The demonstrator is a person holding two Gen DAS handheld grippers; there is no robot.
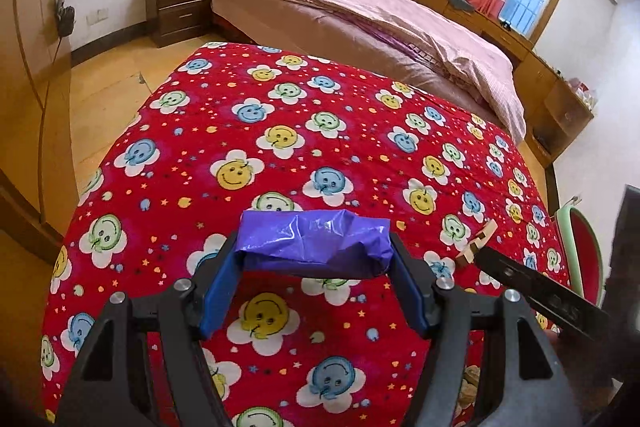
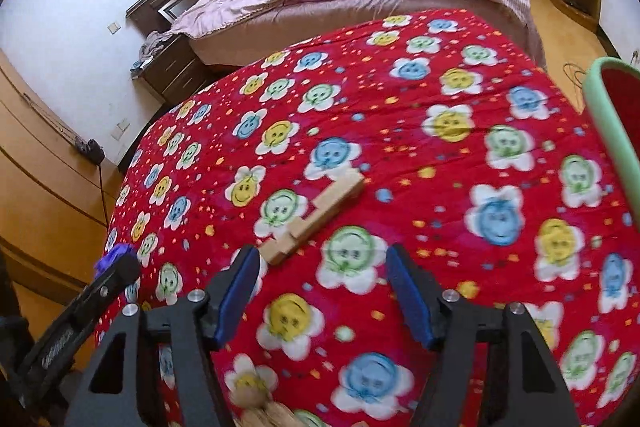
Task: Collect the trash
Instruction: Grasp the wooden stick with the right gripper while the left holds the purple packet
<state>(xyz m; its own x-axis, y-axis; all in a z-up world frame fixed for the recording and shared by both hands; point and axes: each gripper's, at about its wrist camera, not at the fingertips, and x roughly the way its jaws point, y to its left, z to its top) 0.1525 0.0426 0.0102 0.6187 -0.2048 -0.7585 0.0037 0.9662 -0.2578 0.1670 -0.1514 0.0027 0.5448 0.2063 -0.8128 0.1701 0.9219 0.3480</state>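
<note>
My left gripper [image 1: 314,251] is shut on a crumpled purple plastic wrapper [image 1: 316,241] and holds it above the red smiley-flower cloth [image 1: 280,99]. My right gripper [image 2: 322,263] is open and empty, just above the cloth. A light wooden piece [image 2: 316,215] lies on the cloth right in front of the right gripper's left finger; it also shows in the left wrist view [image 1: 478,241]. Tan crumpled scraps [image 2: 260,413] lie on the cloth under the right gripper. The wrapper shows as a purple bit [image 2: 116,257] at the left gripper's tip.
A red bin with a green rim [image 2: 612,115] stands at the table's right edge, also visible in the left wrist view [image 1: 580,259]. A bed with a pink cover [image 1: 360,7] lies behind the table. A nightstand [image 1: 180,7] and wardrobe [image 1: 32,107] stand left.
</note>
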